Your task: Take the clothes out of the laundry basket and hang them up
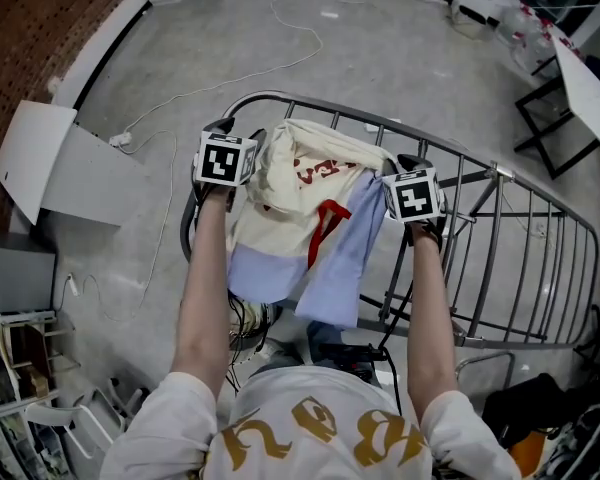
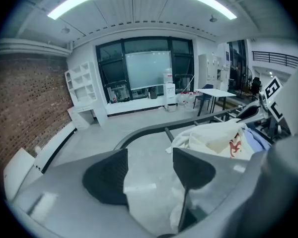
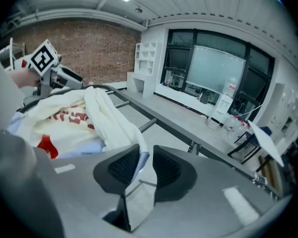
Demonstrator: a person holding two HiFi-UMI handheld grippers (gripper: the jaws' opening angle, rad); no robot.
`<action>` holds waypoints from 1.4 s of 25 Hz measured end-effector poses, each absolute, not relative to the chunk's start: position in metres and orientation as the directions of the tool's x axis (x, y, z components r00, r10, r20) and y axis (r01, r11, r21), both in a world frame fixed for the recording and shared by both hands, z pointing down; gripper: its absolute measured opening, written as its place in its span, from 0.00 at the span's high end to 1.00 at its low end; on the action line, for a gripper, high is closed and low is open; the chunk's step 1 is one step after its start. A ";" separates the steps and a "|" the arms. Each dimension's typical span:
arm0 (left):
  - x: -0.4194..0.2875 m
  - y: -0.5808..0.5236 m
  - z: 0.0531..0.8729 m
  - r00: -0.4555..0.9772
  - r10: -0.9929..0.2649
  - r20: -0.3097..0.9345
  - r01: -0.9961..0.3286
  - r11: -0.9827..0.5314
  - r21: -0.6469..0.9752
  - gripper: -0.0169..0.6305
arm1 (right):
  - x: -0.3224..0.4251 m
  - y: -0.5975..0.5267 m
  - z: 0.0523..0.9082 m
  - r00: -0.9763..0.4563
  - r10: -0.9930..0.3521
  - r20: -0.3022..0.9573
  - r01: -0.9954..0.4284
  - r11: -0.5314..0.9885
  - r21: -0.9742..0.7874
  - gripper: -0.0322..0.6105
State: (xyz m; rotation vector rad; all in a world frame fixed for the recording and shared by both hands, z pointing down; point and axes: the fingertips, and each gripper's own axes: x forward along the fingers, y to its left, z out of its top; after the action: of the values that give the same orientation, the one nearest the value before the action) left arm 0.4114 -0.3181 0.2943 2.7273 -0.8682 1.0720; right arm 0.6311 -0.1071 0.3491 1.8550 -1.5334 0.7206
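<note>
A cream and light-blue shirt with red print (image 1: 290, 218) hangs spread between my two grippers over the curved end of a grey metal drying rack (image 1: 500, 258). My left gripper (image 1: 230, 153) holds its left upper edge. In the left gripper view cream cloth (image 2: 149, 197) fills the gap between the jaws of this gripper (image 2: 150, 172), with the rack's rail (image 2: 154, 128) beyond. My right gripper (image 1: 405, 183) holds the right upper edge. In the right gripper view its jaws (image 3: 146, 168) stand narrow, pinching a thin fold of the shirt (image 3: 114, 123) above a rack bar (image 3: 174, 125).
The rack's bars run off to the right (image 1: 540, 288). A white cable (image 1: 230, 73) trails across the concrete floor. A white panel (image 1: 40, 158) leans at the left by a brick wall. A white desk (image 1: 590, 88) stands at the upper right. Shelves and clutter lie at the lower left.
</note>
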 end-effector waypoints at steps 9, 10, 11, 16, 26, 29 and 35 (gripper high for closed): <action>0.408 -0.299 0.273 0.657 -0.461 0.596 -0.537 -0.841 -0.059 0.55 | 0.626 -0.100 0.343 0.164 -0.664 0.729 -0.986 -0.143 0.091 0.72; 0.407 -0.297 0.274 0.662 -0.455 0.596 -0.535 -0.843 -0.049 0.55 | 0.628 -0.098 0.342 0.165 -0.674 0.720 -0.984 -0.157 0.080 0.72; 0.406 -0.295 0.275 0.665 -0.449 0.597 -0.533 -0.845 -0.042 0.57 | 0.630 -0.097 0.341 0.167 -0.684 0.711 -0.983 -0.170 0.067 0.72; 0.401 -0.286 0.276 0.685 -0.432 0.587 -0.534 -0.845 0.001 0.58 | 0.619 -0.088 0.333 0.142 -0.716 0.684 -0.982 -0.190 0.005 0.71; 0.384 -0.267 0.257 0.745 -0.430 0.510 -0.552 -0.827 0.110 0.63 | 0.607 -0.066 0.286 0.196 -0.794 0.575 -0.964 -0.265 -0.037 0.77; 0.376 -0.262 0.246 0.772 -0.425 0.472 -0.548 -0.822 0.156 0.68 | 0.593 -0.066 0.274 0.193 -0.823 0.535 -0.960 -0.270 -0.069 0.82; 0.346 -0.252 0.215 0.792 -0.482 0.375 -0.570 -0.804 0.171 0.91 | 0.557 -0.065 0.257 0.173 -0.853 0.493 -0.968 -0.239 -0.072 0.90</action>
State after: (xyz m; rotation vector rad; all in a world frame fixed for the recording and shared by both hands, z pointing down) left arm 0.3457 -0.2520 0.2154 2.7069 -0.8119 0.4584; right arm 0.5566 -0.0652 0.2573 2.1933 -1.7526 0.6461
